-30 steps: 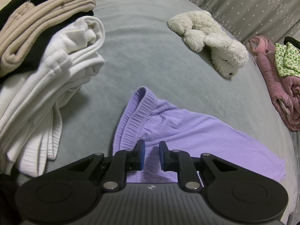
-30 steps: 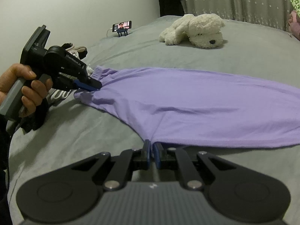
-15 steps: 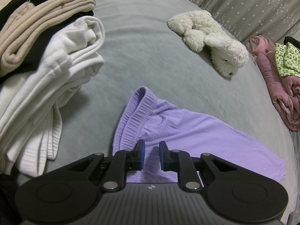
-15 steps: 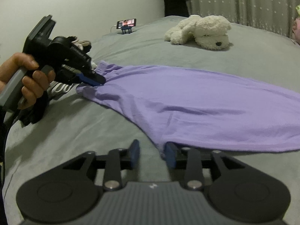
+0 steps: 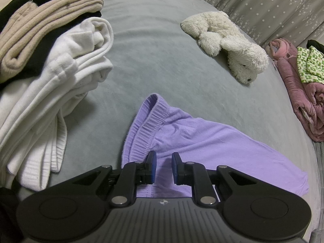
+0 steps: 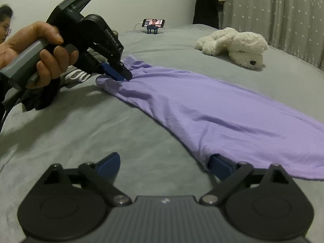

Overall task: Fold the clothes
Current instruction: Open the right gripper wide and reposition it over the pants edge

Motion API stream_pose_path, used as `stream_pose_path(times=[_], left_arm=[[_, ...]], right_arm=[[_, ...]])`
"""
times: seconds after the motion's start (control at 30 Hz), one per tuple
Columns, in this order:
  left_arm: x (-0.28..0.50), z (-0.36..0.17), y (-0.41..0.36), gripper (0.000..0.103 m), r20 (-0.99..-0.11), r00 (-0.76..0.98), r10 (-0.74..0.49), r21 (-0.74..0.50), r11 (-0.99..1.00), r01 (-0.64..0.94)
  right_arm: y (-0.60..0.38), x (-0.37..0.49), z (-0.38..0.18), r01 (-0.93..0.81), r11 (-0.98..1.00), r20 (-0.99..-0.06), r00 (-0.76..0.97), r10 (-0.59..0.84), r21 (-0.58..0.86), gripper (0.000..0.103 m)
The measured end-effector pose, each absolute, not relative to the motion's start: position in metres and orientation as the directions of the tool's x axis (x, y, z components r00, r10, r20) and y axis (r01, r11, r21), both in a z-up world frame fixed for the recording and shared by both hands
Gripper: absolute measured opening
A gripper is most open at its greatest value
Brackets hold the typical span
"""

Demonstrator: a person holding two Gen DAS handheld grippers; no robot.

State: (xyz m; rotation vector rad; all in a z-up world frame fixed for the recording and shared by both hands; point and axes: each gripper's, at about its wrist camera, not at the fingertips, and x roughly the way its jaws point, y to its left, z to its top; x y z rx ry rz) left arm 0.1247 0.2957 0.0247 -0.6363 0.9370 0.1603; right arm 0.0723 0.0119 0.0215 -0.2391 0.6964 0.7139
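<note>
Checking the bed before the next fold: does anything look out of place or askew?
The purple garment lies stretched out but wrinkled, its ribbed waistband bunched and curled up. A white plush dog lies on the bed beyond it. Nothing looks damaged.

Grey bed (image 6: 141,133) — pale wall (image 6: 121,2), star-patterned curtains (image 6: 273,10) behind.

Dim, soft room light; faint shadows pool on the bed (image 6: 85,125) left of the tool (image 6: 164,165). Fisheye bends the edges, corners go dark, slight blur.
</note>
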Motion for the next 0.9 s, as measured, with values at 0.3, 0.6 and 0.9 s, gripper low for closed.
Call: stream_pose_path(times=[0.3,0.6,0.9], left_arm=[[0.125,0.024,0.296,0.016,-0.791,0.595,-0.139,-0.438,0.808,-0.394],[0.126,0.025,0.295,0.016,-0.792,0.595,-0.139,-0.436,0.810,-0.391],[0.127,0.025,0.294,0.021,-0.790,0.596,-0.142,-0.436,0.814,-0.383]], right_arm=[[0.013,0.070,0.019,-0.673,0.740,-0.651,0.556,0.517,0.013,0.103],[0.007,0.073,0.015,-0.689,0.724,-0.634,0.545,0.549,0.035,0.103],[-0.001,0.081,0.014,-0.680,0.722,-0.627,0.511,0.588,0.124,0.103]])
